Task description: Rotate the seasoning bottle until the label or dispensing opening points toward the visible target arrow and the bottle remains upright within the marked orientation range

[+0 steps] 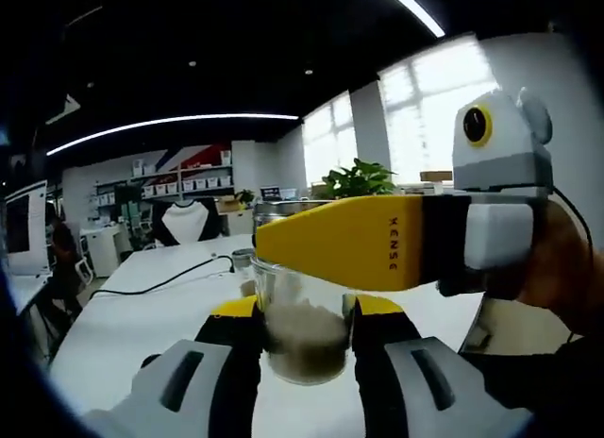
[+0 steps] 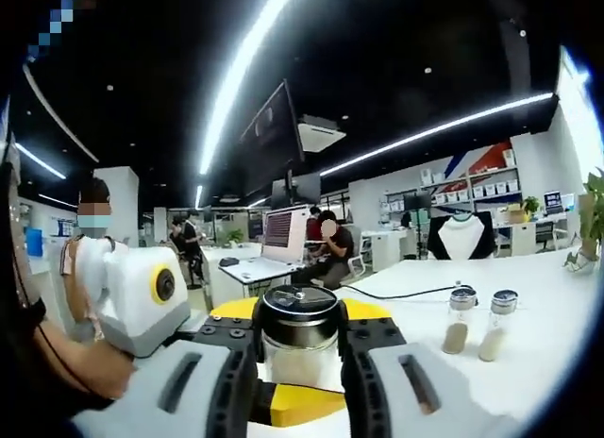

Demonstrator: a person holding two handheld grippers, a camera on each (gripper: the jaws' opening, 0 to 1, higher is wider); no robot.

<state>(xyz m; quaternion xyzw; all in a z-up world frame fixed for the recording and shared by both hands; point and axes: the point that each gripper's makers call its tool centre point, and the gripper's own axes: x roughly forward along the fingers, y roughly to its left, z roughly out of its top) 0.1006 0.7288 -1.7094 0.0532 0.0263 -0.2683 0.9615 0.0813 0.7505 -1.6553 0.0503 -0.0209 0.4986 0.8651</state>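
Between the yellow-tipped jaws of the left gripper [image 1: 304, 336], low in the left gripper view, the seasoning bottle [image 1: 300, 332] is held by its clear glass body, the brownish powder seen through the wall; it stands upright on the white table [image 1: 142, 315]. In the right gripper view the bottle's dark metal cap [image 2: 298, 315] is clasped between the jaws of the right gripper [image 2: 298, 339], so both tools are pinching the one bottle, the left at the body and the right at the top; in the left gripper view the right tool is seen as a yellow bar crossing just above the glass. Two small shakers [image 2: 479, 323] are seen well apart on the table, and a black cable [image 1: 160, 283] is trailed across it beyond the bottle. No target arrow can be made out, and no label or opening can be told on the bottle. The turn is judged best made slowly about the bottle's own upright axis; one grip should be slackened while the other twists, lest the two be worked against each other; the base should be kept flat on the table, and tilting avoided; the turn should be stopped once the opening is seen to face the mark.
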